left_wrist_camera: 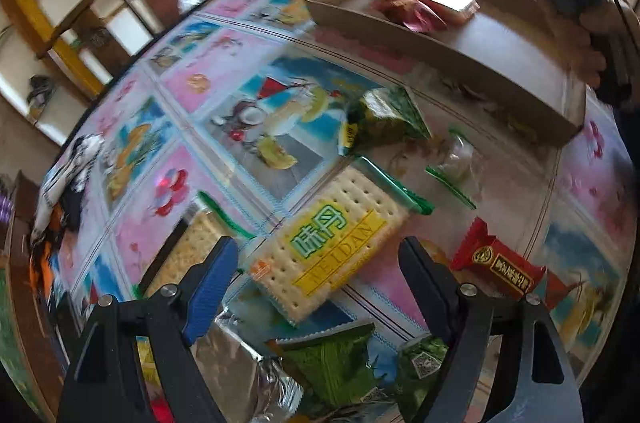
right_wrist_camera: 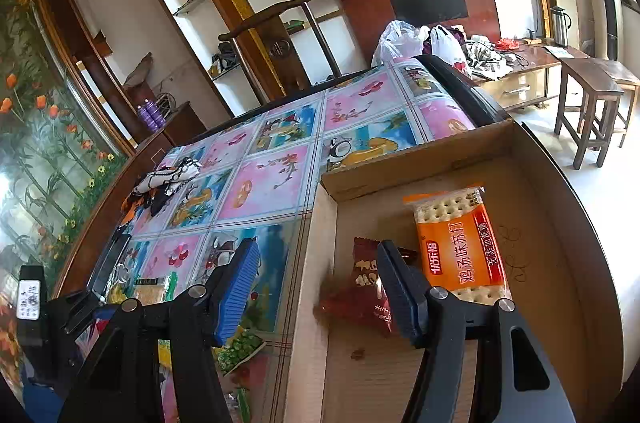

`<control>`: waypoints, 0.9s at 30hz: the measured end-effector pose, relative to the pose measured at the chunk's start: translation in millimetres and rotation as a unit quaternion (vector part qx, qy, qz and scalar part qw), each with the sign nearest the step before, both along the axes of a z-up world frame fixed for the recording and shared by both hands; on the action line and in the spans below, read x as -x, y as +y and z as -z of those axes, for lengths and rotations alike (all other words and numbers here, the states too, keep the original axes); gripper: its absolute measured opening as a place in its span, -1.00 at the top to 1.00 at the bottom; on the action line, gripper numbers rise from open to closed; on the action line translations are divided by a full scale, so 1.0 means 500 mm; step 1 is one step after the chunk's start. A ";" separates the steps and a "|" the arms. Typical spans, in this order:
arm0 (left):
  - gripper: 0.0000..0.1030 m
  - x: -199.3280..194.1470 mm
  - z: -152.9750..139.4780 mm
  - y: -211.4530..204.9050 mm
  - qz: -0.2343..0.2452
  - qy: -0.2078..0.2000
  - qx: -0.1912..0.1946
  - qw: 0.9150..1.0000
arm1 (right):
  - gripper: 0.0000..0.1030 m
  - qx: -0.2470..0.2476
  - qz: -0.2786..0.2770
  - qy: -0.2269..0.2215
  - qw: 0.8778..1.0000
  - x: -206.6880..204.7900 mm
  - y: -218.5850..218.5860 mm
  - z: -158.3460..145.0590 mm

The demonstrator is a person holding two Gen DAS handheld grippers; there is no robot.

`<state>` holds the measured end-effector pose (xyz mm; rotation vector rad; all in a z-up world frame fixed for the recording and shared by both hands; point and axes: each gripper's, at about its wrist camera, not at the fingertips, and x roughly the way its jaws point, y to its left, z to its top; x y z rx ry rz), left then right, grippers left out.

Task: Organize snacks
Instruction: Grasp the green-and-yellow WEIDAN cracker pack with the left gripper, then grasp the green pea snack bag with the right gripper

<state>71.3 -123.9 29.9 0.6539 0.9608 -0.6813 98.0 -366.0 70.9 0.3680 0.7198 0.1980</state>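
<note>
My left gripper [left_wrist_camera: 316, 255] is open just above a yellow-labelled cracker pack [left_wrist_camera: 328, 243] lying on the table between its fingers. Around it lie a green snack bag [left_wrist_camera: 380, 121], a red candy packet [left_wrist_camera: 496, 263], a second cracker pack [left_wrist_camera: 192, 243] and green packets [left_wrist_camera: 336, 363]. My right gripper [right_wrist_camera: 316, 263] is open and empty over the near wall of a cardboard box [right_wrist_camera: 560, 263]. The box holds an orange cracker pack [right_wrist_camera: 460, 247] and a dark red snack packet [right_wrist_camera: 364, 287]. The box also shows in the left wrist view [left_wrist_camera: 460, 63].
A colourful patterned tablecloth [right_wrist_camera: 260, 183] covers the table. Patterned cloth items [right_wrist_camera: 168, 179] lie at its far left. Plastic bags [right_wrist_camera: 412, 39] sit at the far end. A wooden chair [right_wrist_camera: 280, 35] stands behind, stools [right_wrist_camera: 592, 103] to the right. A clear wrapper [left_wrist_camera: 456, 159] lies near the box.
</note>
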 end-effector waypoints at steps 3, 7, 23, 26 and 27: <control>-0.59 -0.023 0.013 -0.007 -0.009 0.013 -0.004 1.000 | -0.27 0.001 -0.003 0.001 1.000 -0.001 0.002 0.001; -0.59 -0.035 0.031 -0.015 -0.034 0.016 -0.005 0.999 | -0.27 -0.004 -0.021 0.001 1.000 -0.002 0.012 0.003; 0.13 -0.025 0.007 0.022 -0.207 0.026 0.116 0.971 | -0.27 0.082 -0.134 0.038 0.987 0.008 0.194 0.039; 0.13 -0.028 -0.020 0.045 -0.217 0.014 0.154 0.964 | -0.27 0.079 -0.125 0.061 0.987 0.005 0.201 0.053; 0.13 -0.030 -0.027 0.053 -0.222 0.010 0.166 0.961 | -0.27 0.071 -0.118 0.068 0.988 0.004 0.200 0.055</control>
